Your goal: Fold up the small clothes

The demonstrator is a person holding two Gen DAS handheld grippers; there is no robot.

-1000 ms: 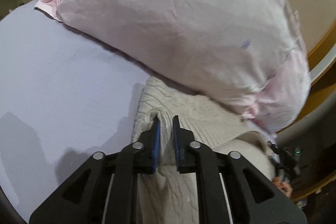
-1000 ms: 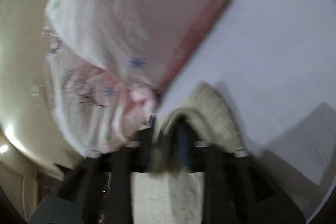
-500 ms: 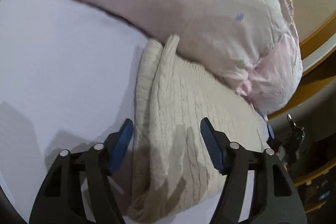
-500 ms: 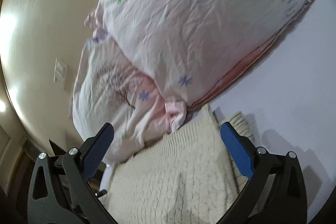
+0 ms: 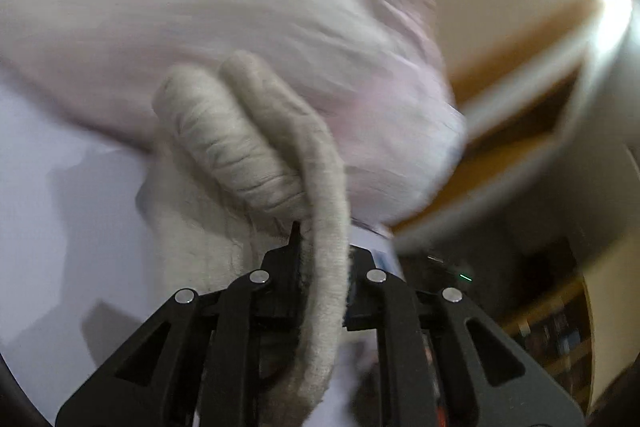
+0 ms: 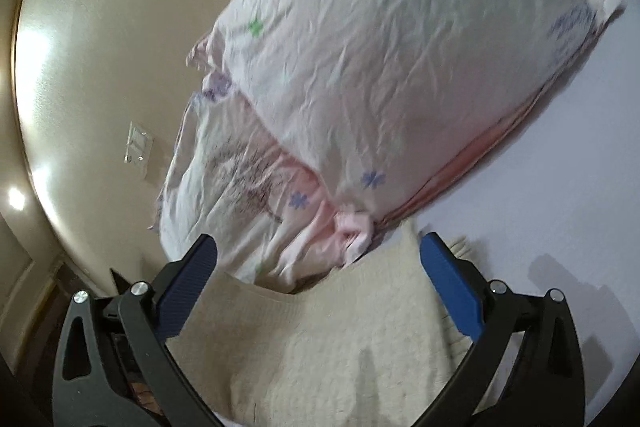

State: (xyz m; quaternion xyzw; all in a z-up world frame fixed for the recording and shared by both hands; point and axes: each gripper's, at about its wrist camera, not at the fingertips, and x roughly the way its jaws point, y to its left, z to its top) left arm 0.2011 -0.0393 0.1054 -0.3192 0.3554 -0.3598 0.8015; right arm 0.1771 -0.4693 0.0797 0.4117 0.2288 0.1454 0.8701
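Two grippers work over a cream cable-knit sweater lying on a pale lilac bed sheet, just below a pink pillow printed with small flowers.

Seen from the left wrist camera, the left gripper has its jaws closed on a thick fold of the sweater. The pinched band of knit runs from 6 o'clock up between the black fingers, then bunches into two ribbed rolls toward 11 o'clock, reaching the pillow. The gripper points up and away, tilted so that a wooden headboard and a beige wall appear at 2 o'clock; the picture is blurred by motion.

Seen from the right wrist camera, the right gripper hangs with its jaws spread wide, the blue pads at 8 and 4 o'clock, holding nothing. The sweater's flat panel fills the space between and below them, its upper edge touching the pillow's knotted corner at 12 o'clock. A wall switch plate sits at 9 o'clock on the beige wall.
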